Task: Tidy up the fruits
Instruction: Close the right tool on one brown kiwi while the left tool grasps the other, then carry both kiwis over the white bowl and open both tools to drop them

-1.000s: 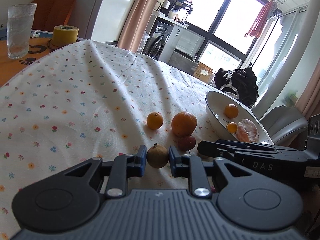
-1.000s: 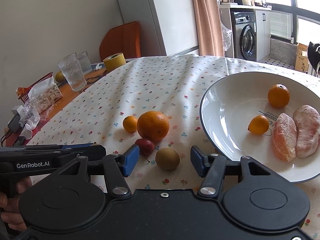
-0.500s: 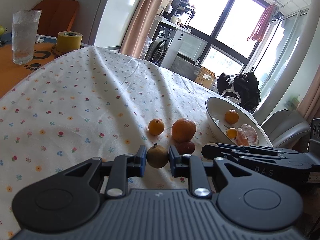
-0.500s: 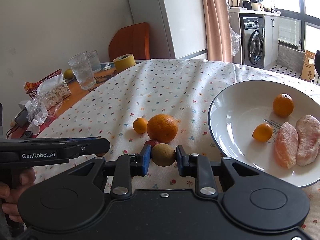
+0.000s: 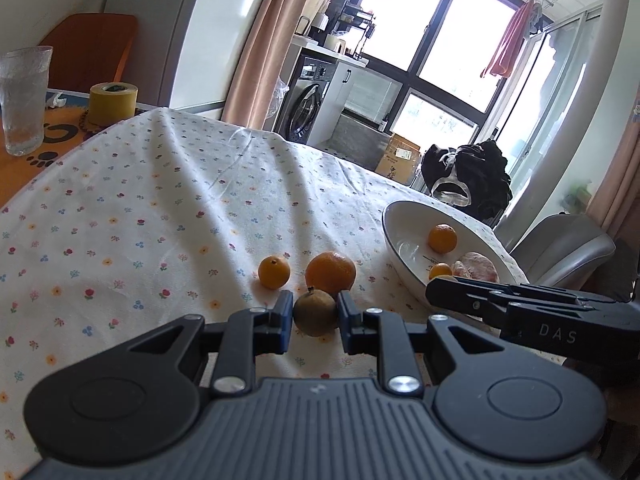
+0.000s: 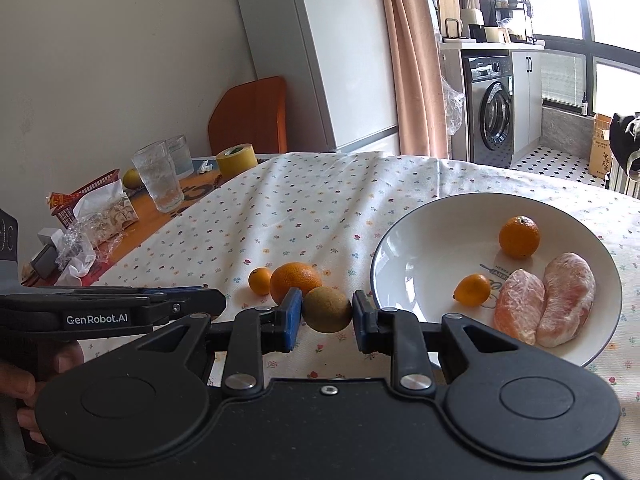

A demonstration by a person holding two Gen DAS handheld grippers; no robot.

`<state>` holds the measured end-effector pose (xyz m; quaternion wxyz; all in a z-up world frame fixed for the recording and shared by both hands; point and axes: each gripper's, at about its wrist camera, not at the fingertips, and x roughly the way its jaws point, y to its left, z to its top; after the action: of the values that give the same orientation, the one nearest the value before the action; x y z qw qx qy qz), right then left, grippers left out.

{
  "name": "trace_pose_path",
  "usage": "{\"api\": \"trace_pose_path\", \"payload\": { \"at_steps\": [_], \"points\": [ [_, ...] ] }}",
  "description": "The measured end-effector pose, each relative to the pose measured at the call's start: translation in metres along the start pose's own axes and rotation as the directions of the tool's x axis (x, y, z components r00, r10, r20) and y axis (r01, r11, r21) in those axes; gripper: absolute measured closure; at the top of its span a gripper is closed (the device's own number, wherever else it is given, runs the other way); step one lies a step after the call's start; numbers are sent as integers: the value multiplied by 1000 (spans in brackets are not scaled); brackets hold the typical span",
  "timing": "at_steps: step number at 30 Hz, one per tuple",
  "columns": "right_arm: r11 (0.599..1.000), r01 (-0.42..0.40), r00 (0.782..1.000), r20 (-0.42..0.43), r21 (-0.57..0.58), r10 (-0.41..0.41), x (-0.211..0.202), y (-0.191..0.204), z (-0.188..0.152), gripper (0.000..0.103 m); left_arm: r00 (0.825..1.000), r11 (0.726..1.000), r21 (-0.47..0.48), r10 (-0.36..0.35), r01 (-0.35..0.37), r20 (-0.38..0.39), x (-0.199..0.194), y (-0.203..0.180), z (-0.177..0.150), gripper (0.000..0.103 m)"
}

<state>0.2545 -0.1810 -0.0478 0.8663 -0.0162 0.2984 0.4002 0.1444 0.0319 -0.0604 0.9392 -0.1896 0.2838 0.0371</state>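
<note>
My left gripper [image 5: 315, 305] is shut on a round brown fruit with a stub stem [image 5: 315, 315], held just above the flowered cloth. My right gripper [image 6: 326, 307] is shut on a kiwi [image 6: 327, 312], left of the white plate [image 6: 400, 240]. In the plate lie a mandarin [image 6: 519, 237], a kumquat [image 6: 472, 289] and two peeled citrus segments [image 6: 544, 300]. On the cloth behind both grippers sit a big orange [image 5: 330, 276] and a small orange [image 5: 274, 272]. Each gripper appears side-on in the other's view, and its fruit is hidden there.
On the bare orange tabletop at the far left stand a drinking glass [image 6: 158, 176] and a yellow tape roll [image 6: 236, 159], beside a red basket with packets [image 6: 88, 208]. A grey chair [image 5: 560, 248] stands past the plate. A person's hand [image 6: 20, 392] holds the left gripper.
My right gripper closed on the kiwi, which lay on the cloth between its open fingers. The left gripper kept its brown fruit and rose a little. The red fruit has gone out of sight.
</note>
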Motion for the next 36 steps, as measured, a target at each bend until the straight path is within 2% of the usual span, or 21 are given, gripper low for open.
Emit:
{"api": "trace_pose_path", "payload": {
  "at_steps": [20, 26, 31, 36],
  "points": [
    [993, 86, 992, 84, 76, -92, -29, -55, 7, 77, 1000, 998, 68, -18, 19, -17, 21, -36, 11, 81],
    [992, 82, 992, 86, 100, -91, -25, -68, 3, 77, 1000, 996, 87, -11, 13, -23, 29, -45, 15, 81],
    [988, 69, 994, 77, 141, -81, -15, -77, -10, 69, 999, 996, 93, -8, 12, -44, 37, -50, 18, 81],
    [983, 69, 991, 104, 170, -87, -20, -86, -13, 67, 999, 993, 122, -1, 6, -40, 43, -61, 24, 81]
  ]
}}
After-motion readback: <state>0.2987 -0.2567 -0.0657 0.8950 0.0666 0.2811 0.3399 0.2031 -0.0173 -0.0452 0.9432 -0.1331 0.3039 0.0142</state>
